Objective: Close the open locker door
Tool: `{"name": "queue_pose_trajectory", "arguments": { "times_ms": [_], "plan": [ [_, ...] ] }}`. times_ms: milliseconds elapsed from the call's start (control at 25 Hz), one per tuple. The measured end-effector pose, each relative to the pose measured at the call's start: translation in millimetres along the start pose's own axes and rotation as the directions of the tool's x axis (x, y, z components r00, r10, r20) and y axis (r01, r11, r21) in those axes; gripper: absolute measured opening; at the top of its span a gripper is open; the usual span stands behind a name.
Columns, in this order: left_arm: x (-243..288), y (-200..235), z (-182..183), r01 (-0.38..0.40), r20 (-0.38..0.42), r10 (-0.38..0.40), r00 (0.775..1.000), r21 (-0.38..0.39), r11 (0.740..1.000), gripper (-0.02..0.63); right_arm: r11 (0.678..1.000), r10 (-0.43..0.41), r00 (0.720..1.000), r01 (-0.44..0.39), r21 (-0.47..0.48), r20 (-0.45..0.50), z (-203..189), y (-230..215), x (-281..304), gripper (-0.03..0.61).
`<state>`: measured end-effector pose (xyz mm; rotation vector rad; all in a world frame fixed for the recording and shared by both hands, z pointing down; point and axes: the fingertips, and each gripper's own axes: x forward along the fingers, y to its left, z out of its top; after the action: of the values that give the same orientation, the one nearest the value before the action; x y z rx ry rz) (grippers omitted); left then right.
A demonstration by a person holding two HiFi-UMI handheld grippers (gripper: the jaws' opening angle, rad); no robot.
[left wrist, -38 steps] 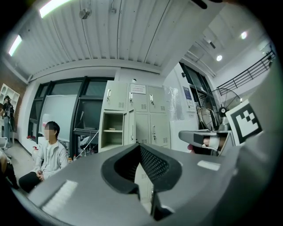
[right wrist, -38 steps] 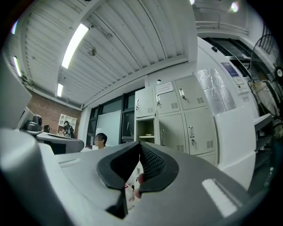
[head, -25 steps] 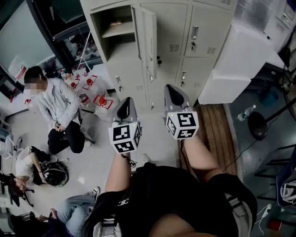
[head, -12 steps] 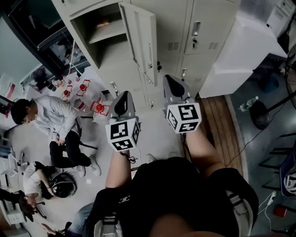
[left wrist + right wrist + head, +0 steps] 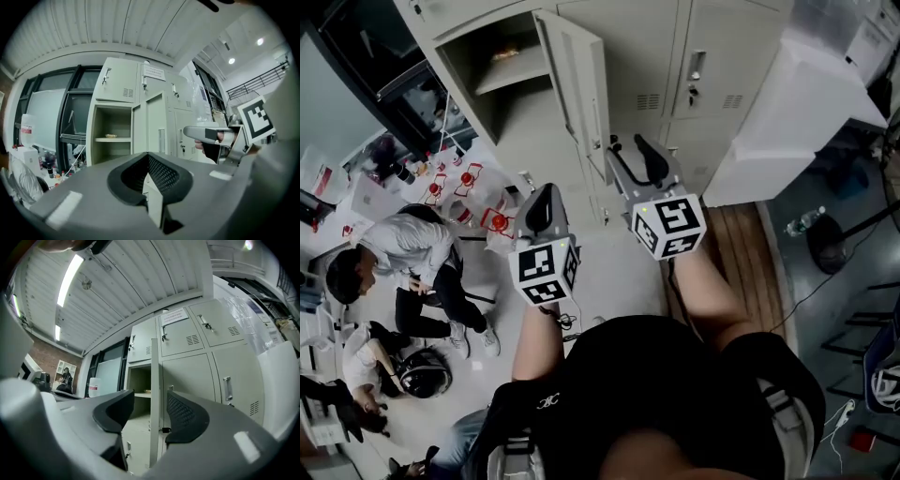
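- Beige locker bank stands against the wall.
- Dark-framed windows lie left of the locker bank.
- White box-shaped unit sits just right of it.
- Pale glossy floor lies before it, with a wooden plank strip towards the right.
- Ribbed white ceiling runs above it, carrying a lit strip light.

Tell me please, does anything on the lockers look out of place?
Yes. One locker door stands swung far out from its compartment, while the neighbouring doors are shut flat. Nothing looks damaged or spilled.
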<state>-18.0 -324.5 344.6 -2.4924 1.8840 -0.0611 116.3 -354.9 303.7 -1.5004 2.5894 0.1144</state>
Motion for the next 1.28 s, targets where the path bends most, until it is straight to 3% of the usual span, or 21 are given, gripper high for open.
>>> {"name": "queue_pose_trajectory", "arguments": {
  "times_ms": [760, 840, 1160, 1280],
  "plan": [
    [9.5, 30.1, -9.8, -0.089, -0.023, 0.089, 0.996, 0.008, 0.996, 0.0, 0.999, -0.016, 0.995, 0.012, -0.046, -0.097, -34.3, -16.9, 73.1, 0.195],
    [9.9, 31.9, -12.6, -0.093, -0.028, 0.093, 0.995, 0.008, 0.996, 0.0, 0.998, -0.029, 0.995, 0.024, -0.051, -0.096, -34.8, -17.3, 73.9, 0.097],
    [2.0, 43.4, -11.8, -0.131, -0.017, 0.131, 0.991, -0.009, 0.991, 0.0, 0.999, 0.018, 0.993, -0.022, -0.028, -0.119, -36.9, 1.2, 78.7, 0.098],
    [-5.8, 49.6, -14.6, -0.156, -0.018, 0.155, 0.988, -0.016, 0.988, 0.0, 1.0, 0.001, 0.994, -0.004, -0.026, -0.107, -37.2, 10.1, 80.1, 0.1]
  ]
}}
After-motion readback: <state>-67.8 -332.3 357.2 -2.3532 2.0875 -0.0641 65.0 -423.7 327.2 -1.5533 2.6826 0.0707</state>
